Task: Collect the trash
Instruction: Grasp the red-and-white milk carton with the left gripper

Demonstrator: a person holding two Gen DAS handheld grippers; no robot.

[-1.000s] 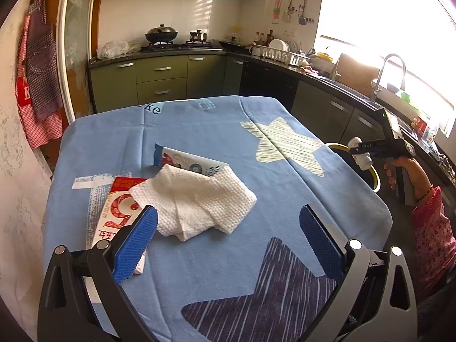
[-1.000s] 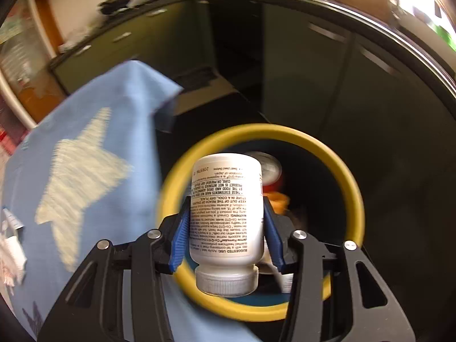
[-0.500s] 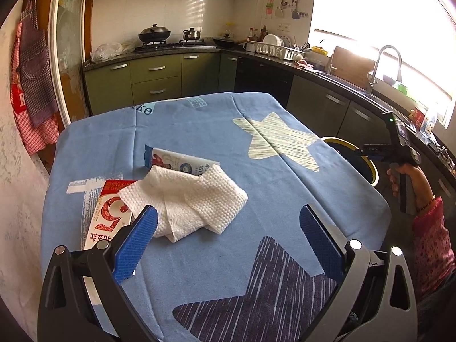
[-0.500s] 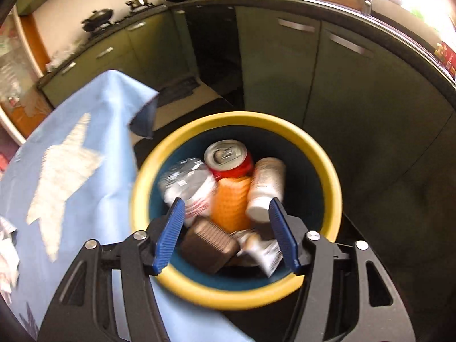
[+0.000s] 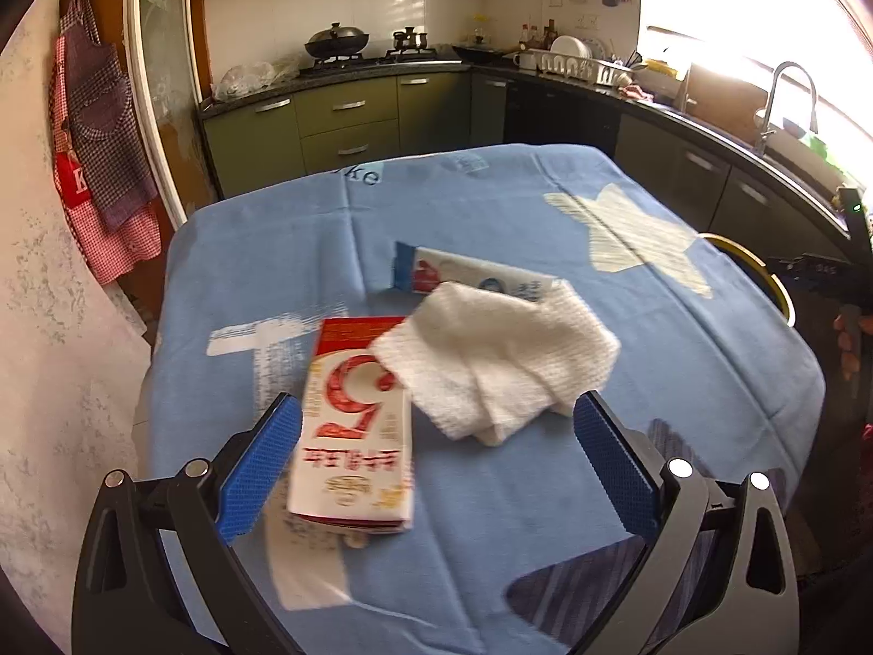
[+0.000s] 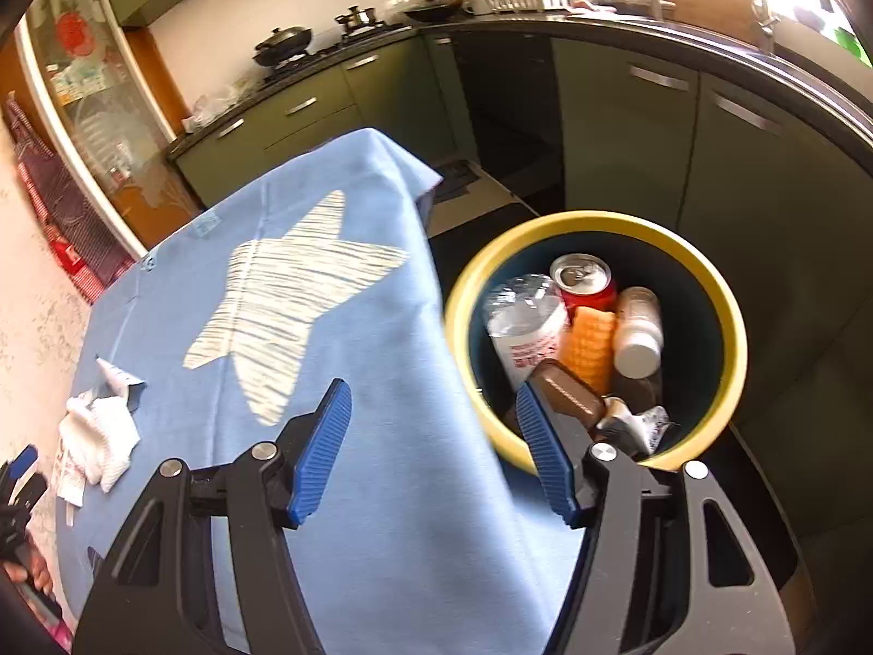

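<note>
On the blue star tablecloth (image 5: 491, 202) lie a crumpled white paper towel (image 5: 502, 360), a red-and-white carton (image 5: 354, 436) partly under it, and a blue-and-white wrapper (image 5: 464, 273) behind it. My left gripper (image 5: 436, 404) hangs open just above them, the carton's near end and the towel's edge between its blue pads. My right gripper (image 6: 432, 390) is open and empty over the table's edge, beside the yellow-rimmed bin (image 6: 600, 221). The white pill bottle (image 6: 635, 327) lies inside the bin.
The bin also holds a red can (image 6: 581, 275), a clear plastic bottle (image 6: 524, 322), an orange piece (image 6: 589, 344) and a brown box (image 6: 567, 398). Green kitchen cabinets (image 6: 627, 125) stand behind the bin. A wall with hanging aprons (image 5: 98, 125) is left of the table.
The right gripper opened and the white bottle dropped into the bin, then the gripper swung left toward the table. The left gripper moved in over the carton and towel.
</note>
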